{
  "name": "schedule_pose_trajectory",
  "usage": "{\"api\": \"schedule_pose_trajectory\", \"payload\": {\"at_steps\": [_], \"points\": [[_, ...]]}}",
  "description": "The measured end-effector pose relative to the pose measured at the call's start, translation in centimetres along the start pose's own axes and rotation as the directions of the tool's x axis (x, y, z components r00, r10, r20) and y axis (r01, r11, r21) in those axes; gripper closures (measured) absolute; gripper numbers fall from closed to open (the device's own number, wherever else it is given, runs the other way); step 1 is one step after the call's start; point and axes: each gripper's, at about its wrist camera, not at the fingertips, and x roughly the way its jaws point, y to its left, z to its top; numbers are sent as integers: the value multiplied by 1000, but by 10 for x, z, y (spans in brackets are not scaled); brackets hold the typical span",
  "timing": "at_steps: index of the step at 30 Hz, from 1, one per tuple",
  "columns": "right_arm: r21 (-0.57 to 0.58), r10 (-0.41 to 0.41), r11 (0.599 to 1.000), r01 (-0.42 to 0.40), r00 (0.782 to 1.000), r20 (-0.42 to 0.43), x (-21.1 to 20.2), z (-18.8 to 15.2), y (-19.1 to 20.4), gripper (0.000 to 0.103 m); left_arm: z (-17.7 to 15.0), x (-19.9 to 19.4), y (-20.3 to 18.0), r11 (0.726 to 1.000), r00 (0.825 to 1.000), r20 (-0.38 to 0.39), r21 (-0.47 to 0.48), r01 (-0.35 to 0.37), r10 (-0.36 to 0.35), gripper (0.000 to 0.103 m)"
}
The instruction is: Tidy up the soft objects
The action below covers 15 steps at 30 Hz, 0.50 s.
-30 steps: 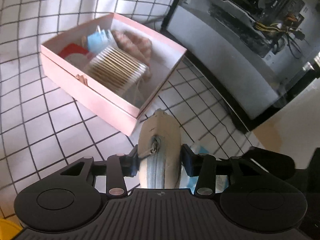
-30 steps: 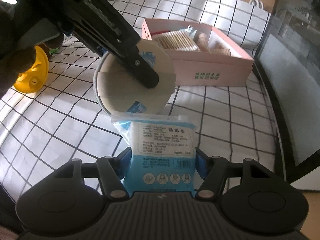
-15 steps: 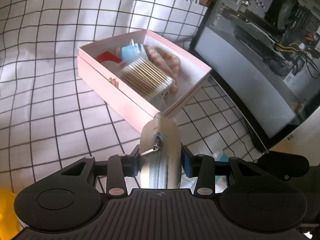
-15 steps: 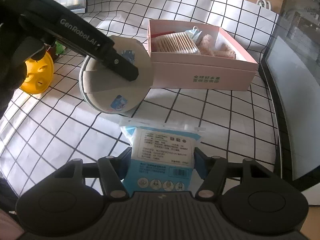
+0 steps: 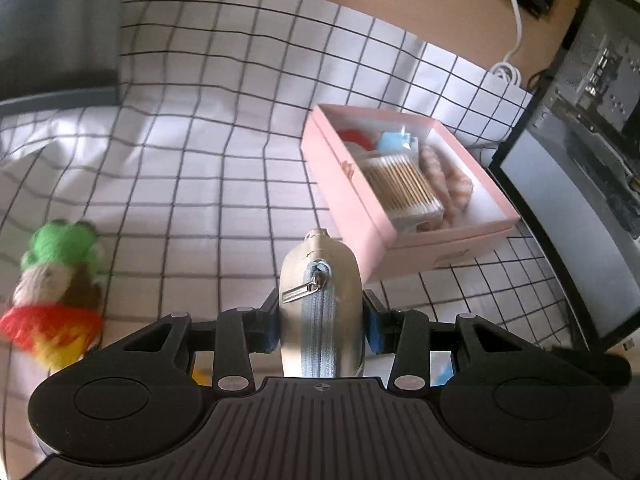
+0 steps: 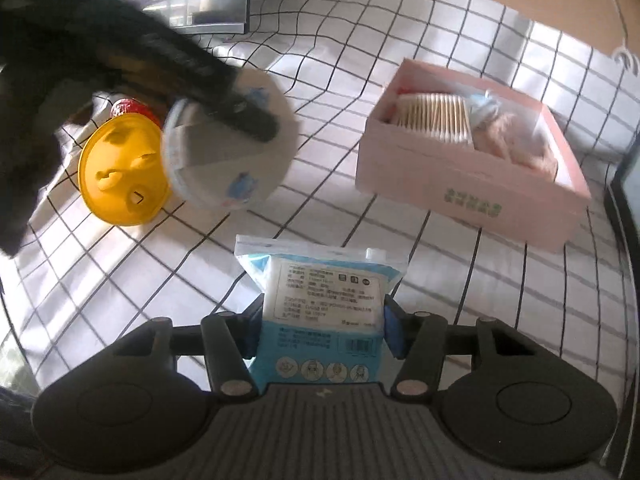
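Note:
My left gripper [image 5: 322, 322] is shut on a round beige pouch [image 5: 320, 276] with a blue zipper, held on edge above the checked cloth. In the right wrist view the pouch [image 6: 224, 168] hangs at the upper left, with a black finger [image 6: 244, 116] across it. My right gripper [image 6: 322, 334] holds a blue-and-white sealed packet [image 6: 320, 292]; its jaws are closing and both pads press the packet's sides. An open pink box [image 5: 360, 216] lies ahead to the right, holding cotton swabs [image 5: 404, 184], a blue item and a pinkish soft thing. In the right wrist view the pink box [image 6: 460, 184] is at the upper right.
A green, brown and red plush toy [image 5: 56, 280] lies at the left. A yellow round toy [image 6: 120, 176] sits beside the pouch. A computer case [image 5: 580, 160] stands at the right. A grey object [image 5: 52, 40] is at the back left, a white cable [image 5: 516, 20] behind the box.
My left gripper has swung left and rolled, pouch still in it; the box slid right and the plush toy came into view. The right gripper shifted left too, still holding the packet.

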Motion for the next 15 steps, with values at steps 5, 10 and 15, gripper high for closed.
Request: {"api": "schedule_pose_trajectory", "payload": {"at_steps": [5, 10, 15], "points": [[92, -18, 996, 6, 992, 125, -30, 16, -40, 37, -24, -27, 2, 998, 999, -3, -52, 34, -34, 59], [406, -266, 899, 164, 941, 208, -32, 30, -116, 30, -50, -42, 4, 989, 996, -23, -125, 80, -83, 59], [518, -317, 833, 193, 935, 160, 10, 44, -165, 31, -65, -53, 14, 984, 996, -45, -162, 71, -79, 59]]}}
